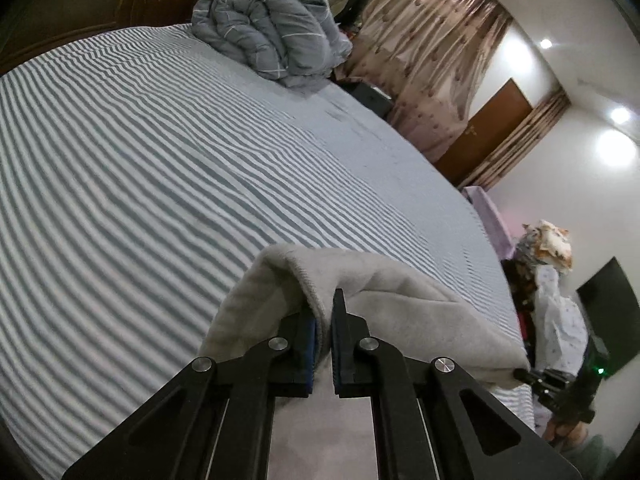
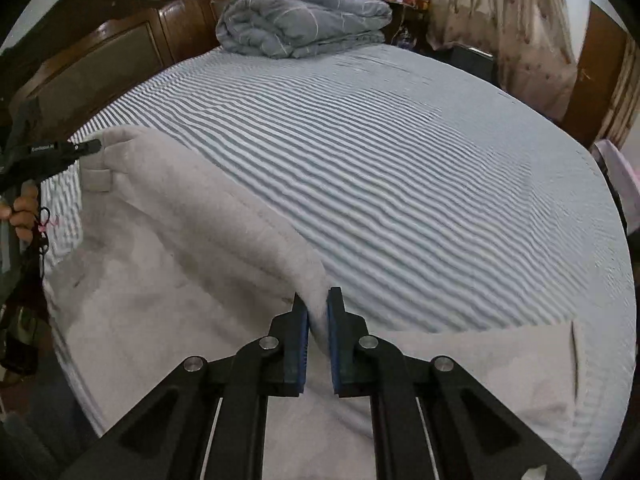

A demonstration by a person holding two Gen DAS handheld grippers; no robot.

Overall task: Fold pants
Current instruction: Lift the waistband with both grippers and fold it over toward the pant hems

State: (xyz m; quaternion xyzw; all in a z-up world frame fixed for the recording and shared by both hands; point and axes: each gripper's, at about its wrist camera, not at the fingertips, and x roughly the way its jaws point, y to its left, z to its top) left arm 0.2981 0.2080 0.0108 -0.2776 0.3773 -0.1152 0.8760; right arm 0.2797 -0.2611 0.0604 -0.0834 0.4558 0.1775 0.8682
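1. The pants point(image 2: 168, 264), pale grey and fleecy, lie on the near part of a bed covered by a blue-and-white striped sheet point(image 2: 400, 168); one edge of them is lifted off the sheet and hangs between the two grippers.
2. The left gripper point(image 1: 323, 312) has its jaws closed on a hemmed edge of the pants, the fabric pinched between the blue pads and draping over the left finger.
3. The right gripper point(image 2: 318, 304) is likewise clamped on the cloth, a fold of the pants squeezed between its blue pads.
4. In the right wrist view the left gripper shows at the far left, its tip biting a corner of the pants, with the person's hand point(image 2: 24, 210) wrapped round its handle.
5. In the left wrist view the right gripper's tip shows at the lower right, at the far end of the raised edge.
6. A rolled grey quilt point(image 2: 304, 20) sits at the far end of the bed, well apart from the pants, next to the wooden headboard point(image 2: 104, 60).
7. Patterned curtains point(image 1: 432, 60) and a brown door point(image 1: 492, 128) stand beyond the bed.
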